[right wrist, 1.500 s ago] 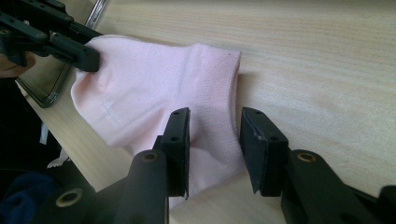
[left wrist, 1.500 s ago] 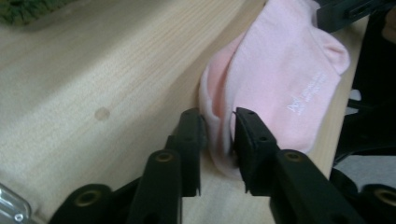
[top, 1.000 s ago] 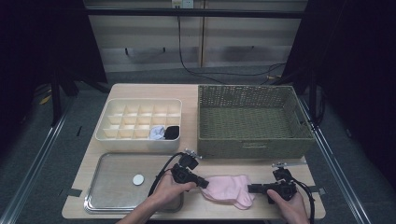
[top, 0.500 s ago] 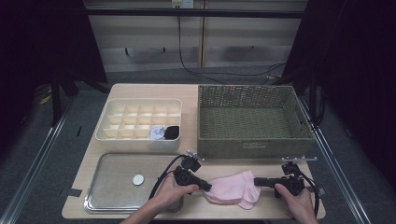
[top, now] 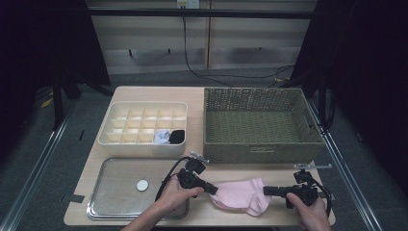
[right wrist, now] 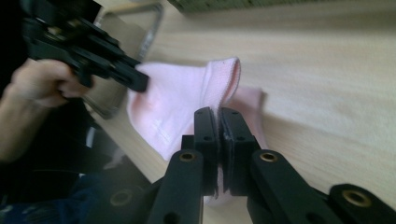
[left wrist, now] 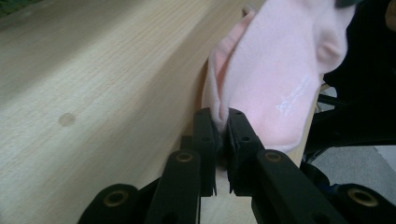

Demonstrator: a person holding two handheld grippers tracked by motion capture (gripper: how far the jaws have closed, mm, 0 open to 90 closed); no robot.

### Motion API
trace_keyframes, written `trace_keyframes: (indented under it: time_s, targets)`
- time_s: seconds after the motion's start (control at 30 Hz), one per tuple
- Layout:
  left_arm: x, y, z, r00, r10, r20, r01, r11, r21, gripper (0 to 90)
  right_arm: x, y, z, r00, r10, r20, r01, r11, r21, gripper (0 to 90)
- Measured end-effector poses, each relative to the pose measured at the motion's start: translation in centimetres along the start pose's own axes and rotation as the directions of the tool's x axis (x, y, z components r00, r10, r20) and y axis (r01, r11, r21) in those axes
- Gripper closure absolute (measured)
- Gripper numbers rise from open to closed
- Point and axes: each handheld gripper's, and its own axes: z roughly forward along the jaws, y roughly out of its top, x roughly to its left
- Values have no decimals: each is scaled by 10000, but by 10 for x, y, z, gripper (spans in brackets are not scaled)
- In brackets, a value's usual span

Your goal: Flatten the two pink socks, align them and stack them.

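Note:
A pink sock (top: 240, 195) lies stretched near the table's front edge between my two grippers. My left gripper (top: 213, 188) is shut on its left end; in the left gripper view the jaws (left wrist: 220, 122) pinch a fold of the pink sock (left wrist: 280, 70). From the right, my right gripper (top: 266, 190) holds the sock's other edge. The right gripper view shows its jaws (right wrist: 218, 116) shut on the pink sock (right wrist: 177, 102) just below the cuff, with the left gripper (right wrist: 140, 84) and its hand beyond.
A cream divider box (top: 144, 126) at back left holds a pale sock (top: 162, 137) and a black sock (top: 177, 136). A wicker basket (top: 260, 153) stands at back right. A metal tray (top: 115, 192) with a small white disc (top: 142, 185) lies at front left.
My right gripper has drawn slightly right and upward with the sock's edge, pulling the sock flatter between the two grippers. The left gripper has stayed put.

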Motion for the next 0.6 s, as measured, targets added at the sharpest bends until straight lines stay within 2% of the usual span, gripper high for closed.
trace_keyframes:
  time_s: [0.1,0.13,0.2,0.27,0.3,0.33,0.4,0.47,0.53,0.57,0.6]
  targets:
    - [3,1,0,9999,-57,-86,57,10000,29,834,-6,-5,9,9985,73,542,-93,9993,368,852]
    - [4,1,1,9999,-93,-117,95,9999,129,833,-8,-7,11,9987,98,493,-119,9990,425,844]
    - [6,1,2,9992,-74,-382,84,9997,238,825,-9,-9,15,9972,-15,752,-30,9983,589,829]
    - [7,1,0,9992,-155,-382,157,9999,34,803,-8,-10,17,9971,-21,756,-27,9980,634,771]
    - [9,1,-3,9995,-112,-298,112,9999,6,799,-8,-11,18,9957,-97,916,36,9978,668,753]
    - [9,1,-4,9994,-204,-278,202,9998,-74,778,-7,-11,17,9958,-149,901,92,9980,631,743]
    - [11,1,-9,9989,-241,-405,233,9995,-196,679,-7,-12,14,9954,-94,952,44,9986,530,683]
    - [7,3,-15,9991,-115,-411,96,9988,-475,660,-5,-13,10,9962,-11,868,-21,9993,372,663]
    - [0,7,-21,9988,30,-480,-69,9967,-813,643,-5,-15,6,9948,-32,1019,5,9996,266,638]
    - [-8,10,-23,9995,111,-309,-142,9945,-1041,649,-5,-16,5,9946,-10,1034,-15,9997,237,639]
    - [-11,12,-24,9989,331,-345,-363,9947,-961,662,-4,-17,4,9947,-7,1032,-24,9995,300,636]
